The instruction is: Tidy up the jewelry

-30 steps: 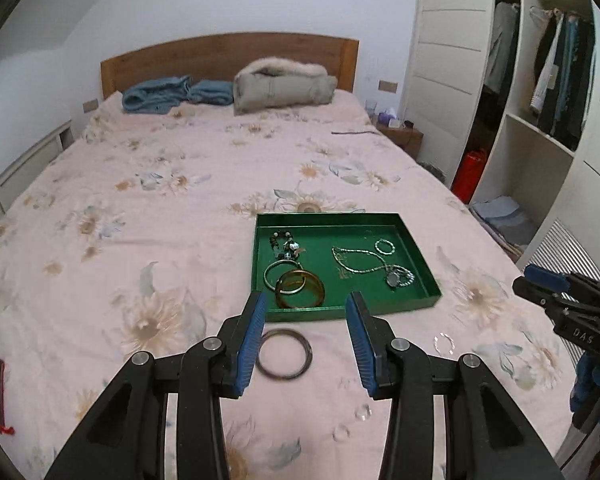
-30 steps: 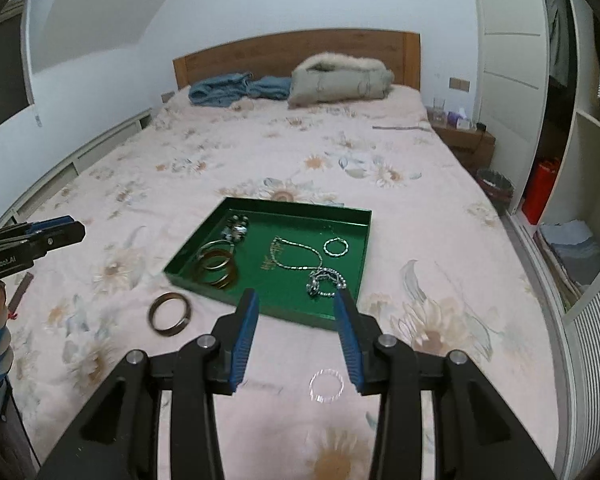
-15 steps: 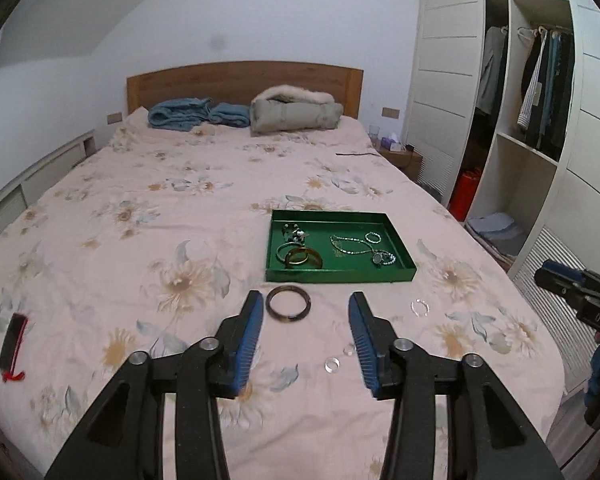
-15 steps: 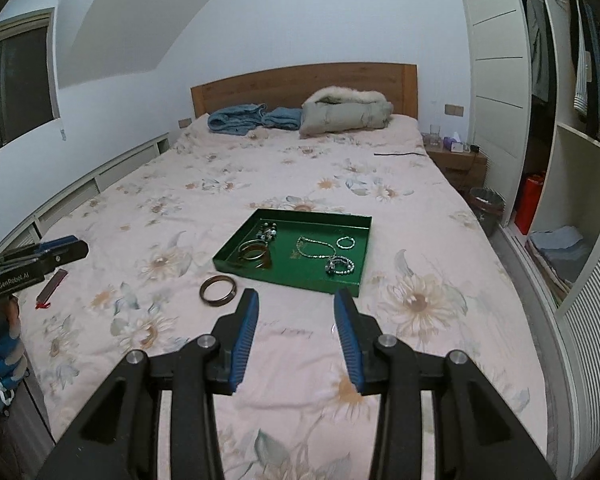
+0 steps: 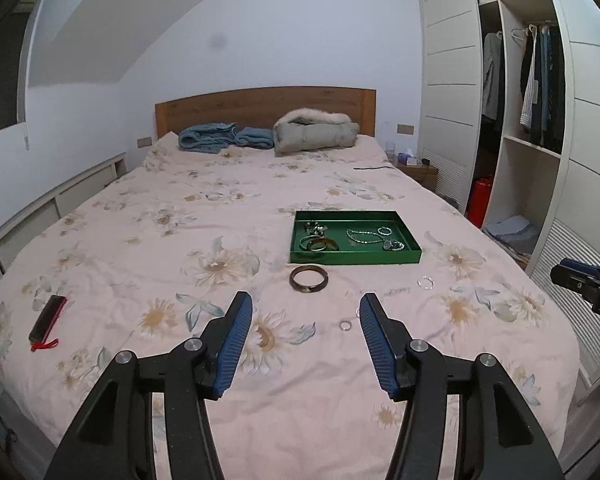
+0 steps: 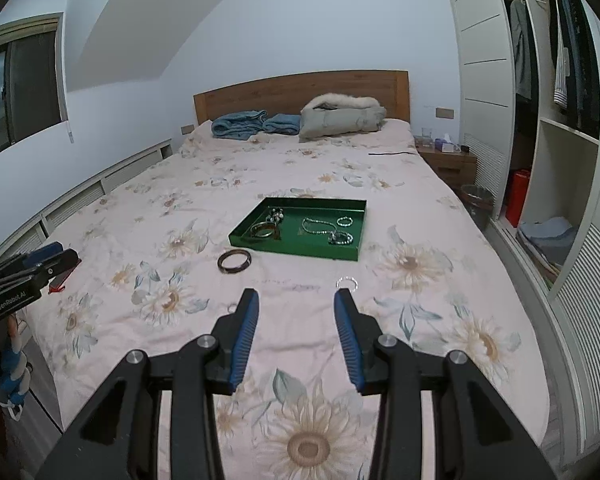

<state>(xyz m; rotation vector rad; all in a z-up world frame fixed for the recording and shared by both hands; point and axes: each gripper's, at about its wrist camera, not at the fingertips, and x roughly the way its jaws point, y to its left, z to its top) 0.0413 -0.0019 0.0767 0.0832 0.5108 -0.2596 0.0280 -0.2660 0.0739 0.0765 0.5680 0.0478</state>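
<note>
A green tray [image 5: 355, 257] [image 6: 296, 249] lies on the floral bed and holds bangles, a beaded necklace and small bracelets. In front of it on the sheet lie a dark brown bangle [image 5: 309, 278] [image 6: 234, 260], a clear beaded bracelet [image 5: 425, 282] [image 6: 347, 283] and a small ring [image 5: 345, 325]. My left gripper [image 5: 306, 306] hangs over the bed's near end, well short of the bangle; its jaws are opening with nothing between them. My right gripper [image 6: 296, 302] is open and empty, its right fingertip just below the clear bracelet.
A black and red object [image 5: 47, 322] lies near the bed's left edge. Folded blue blankets [image 5: 224, 139] and a grey coat [image 5: 315, 131] sit at the headboard. An open wardrobe [image 5: 528, 152] lines the right wall, with a bedside table [image 6: 446, 158] and a bin [image 6: 477, 200].
Both grippers have pulled back from the tray toward the foot of the bed, so tray and bangle look smaller and farther. The left jaws stand wider apart than before.
</note>
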